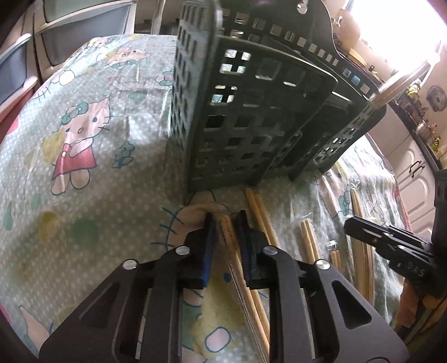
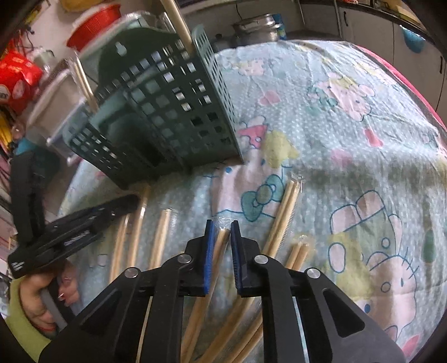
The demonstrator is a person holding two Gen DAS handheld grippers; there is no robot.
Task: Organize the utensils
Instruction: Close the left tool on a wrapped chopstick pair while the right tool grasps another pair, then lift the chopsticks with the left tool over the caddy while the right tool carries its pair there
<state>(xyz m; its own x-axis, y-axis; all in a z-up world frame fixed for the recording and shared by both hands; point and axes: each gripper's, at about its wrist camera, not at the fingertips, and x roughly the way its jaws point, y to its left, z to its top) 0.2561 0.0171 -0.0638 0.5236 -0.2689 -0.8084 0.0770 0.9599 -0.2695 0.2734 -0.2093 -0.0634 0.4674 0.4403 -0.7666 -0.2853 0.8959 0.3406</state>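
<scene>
A dark green lattice utensil basket (image 1: 251, 125) (image 2: 167, 111) stands on the cartoon-print tablecloth (image 1: 83, 156), with wooden sticks (image 2: 178, 22) upright in it. Just in front of its base, my left gripper (image 1: 226, 216) is shut on a wrapped pair of wooden chopsticks (image 1: 227, 231) lying on the cloth. My right gripper (image 2: 222, 223) is shut on another wrapped chopstick pair (image 2: 220, 245) further right. Each gripper shows in the other's view: the right one (image 1: 391, 243), and the left one (image 2: 75, 231) held by a hand (image 2: 33, 296).
Several more wrapped chopstick pairs lie loose on the cloth (image 1: 262, 215) (image 1: 308, 240) (image 2: 285, 212) (image 2: 297, 254) (image 2: 160, 237). Behind the basket are a red container (image 2: 92, 25) and a steel pot (image 2: 257, 28). Cabinets (image 1: 413, 173) stand beyond the table's edge.
</scene>
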